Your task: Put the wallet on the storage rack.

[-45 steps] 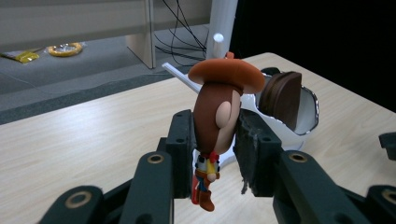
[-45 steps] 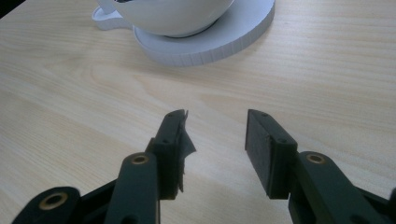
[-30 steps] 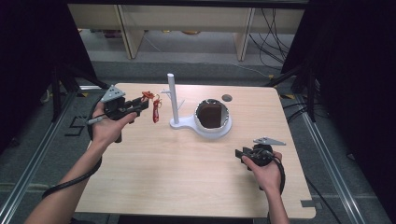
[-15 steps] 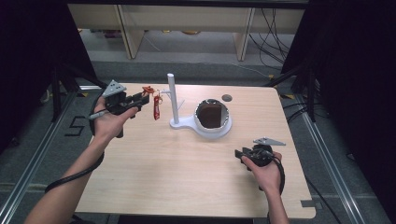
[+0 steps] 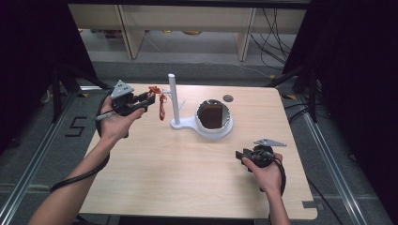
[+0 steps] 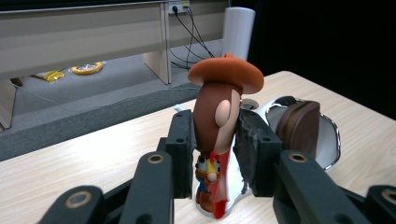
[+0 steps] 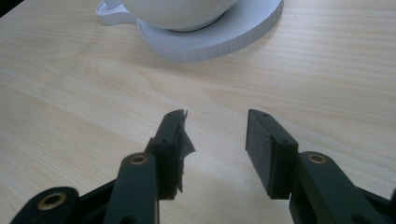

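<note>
Black hand-held gripper (image 5: 149, 99) with brass-ringed screws, grey three-cornered plate, trailing cable.

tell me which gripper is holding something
The left gripper, shut on the cowboy figure; the right gripper has open jaws with nothing between them.

— Cowboy figurine (image 6: 219, 140): brown head, wide orange-brown hat, red scarf, dangling red cord. Upright?

— Upright, clamped at the head between the left tongs (image 6: 215, 154), raised above the surface's (image 5: 164, 168) far left part, near the white post stand (image 5: 174, 101).
</note>
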A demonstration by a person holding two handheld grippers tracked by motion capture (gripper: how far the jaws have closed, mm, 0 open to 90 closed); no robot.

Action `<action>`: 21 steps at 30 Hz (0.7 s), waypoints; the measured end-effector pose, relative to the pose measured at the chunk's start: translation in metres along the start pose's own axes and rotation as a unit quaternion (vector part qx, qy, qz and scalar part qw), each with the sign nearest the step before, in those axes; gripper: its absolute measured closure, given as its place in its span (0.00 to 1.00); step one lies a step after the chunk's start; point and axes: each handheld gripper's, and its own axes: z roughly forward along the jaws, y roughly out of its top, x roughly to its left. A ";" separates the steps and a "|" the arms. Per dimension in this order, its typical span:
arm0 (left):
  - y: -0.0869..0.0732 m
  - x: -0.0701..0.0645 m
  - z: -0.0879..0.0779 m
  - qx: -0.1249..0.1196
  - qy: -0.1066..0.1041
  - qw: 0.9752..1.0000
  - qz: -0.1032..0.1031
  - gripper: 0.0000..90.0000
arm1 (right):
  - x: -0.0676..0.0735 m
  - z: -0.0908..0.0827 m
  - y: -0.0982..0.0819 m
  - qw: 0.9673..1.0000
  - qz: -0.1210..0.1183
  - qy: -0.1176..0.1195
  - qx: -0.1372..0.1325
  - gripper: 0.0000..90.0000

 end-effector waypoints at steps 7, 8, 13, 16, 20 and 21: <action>-0.003 -0.006 0.003 0.005 -0.005 1.000 0.009 0.75 | 0.000 0.000 0.000 1.000 0.000 0.000 -0.001 0.65; -0.003 -0.006 0.003 0.006 -0.005 1.000 0.009 0.75 | 0.000 0.000 0.000 1.000 0.000 0.001 -0.001 0.65; -0.008 -0.008 0.003 0.010 -0.007 1.000 0.013 0.75 | -0.001 0.000 0.000 1.000 -0.001 -0.001 -0.001 0.65; -0.011 -0.009 0.003 0.011 -0.008 1.000 0.012 0.75 | -0.001 0.000 0.000 1.000 0.000 0.001 -0.001 0.64; -0.018 -0.009 0.004 0.019 -0.008 1.000 0.015 0.75 | -0.001 0.000 0.000 1.000 0.000 0.000 -0.001 0.64; -0.020 -0.009 0.004 0.017 -0.009 1.000 0.012 0.75 | 0.000 0.000 0.000 1.000 0.000 0.000 -0.001 0.64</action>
